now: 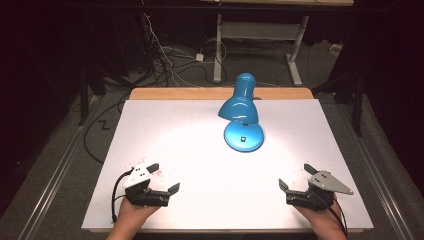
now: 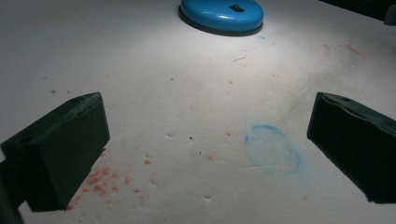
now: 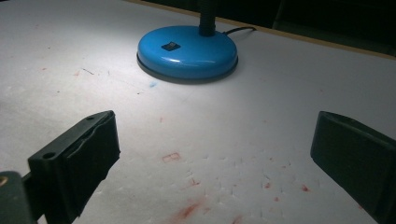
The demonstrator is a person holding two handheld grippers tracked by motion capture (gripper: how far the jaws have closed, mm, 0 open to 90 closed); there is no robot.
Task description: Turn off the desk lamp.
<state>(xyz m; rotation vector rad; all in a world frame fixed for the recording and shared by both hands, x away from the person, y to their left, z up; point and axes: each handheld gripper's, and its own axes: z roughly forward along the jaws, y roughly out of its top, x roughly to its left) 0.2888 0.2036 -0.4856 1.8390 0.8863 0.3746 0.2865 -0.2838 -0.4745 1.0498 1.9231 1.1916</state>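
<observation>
On the table (image 1: 150, 130), toward the middle of its far edge, stands one blue desk lamp (image 1: 242, 112): a glossy round base (image 3: 187, 50) with a small black rocker switch (image 3: 169, 45) on top, a dark ribbed neck rising from it, and a smooth bell-shaped shade (image 1: 240, 102) tipped down so its light pools white over the middle of the surface. The table is covered by a matte white sheet, and a strip of bare wood shows along the far edge. A thin black cord leaves the base toward that far edge.

Two grippers sit near the table's near edge, one by each near corner, each held in a hand coming from below. The left gripper (image 1: 166, 178) has its two black jaws spread wide with nothing between them; the right gripper (image 1: 296, 177) is spread just as wide and is equally empty. Each carries a pale grey three-cornered plate on top. The lamp lies well apart from both, farther up the table and roughly between them.

In the left gripper view the white sheet looks pitted and dented, speckled with red flecks, and carries one faint blue ring stain (image 2: 272, 149). In the right gripper view there are more red smears near the jaws
</observation>
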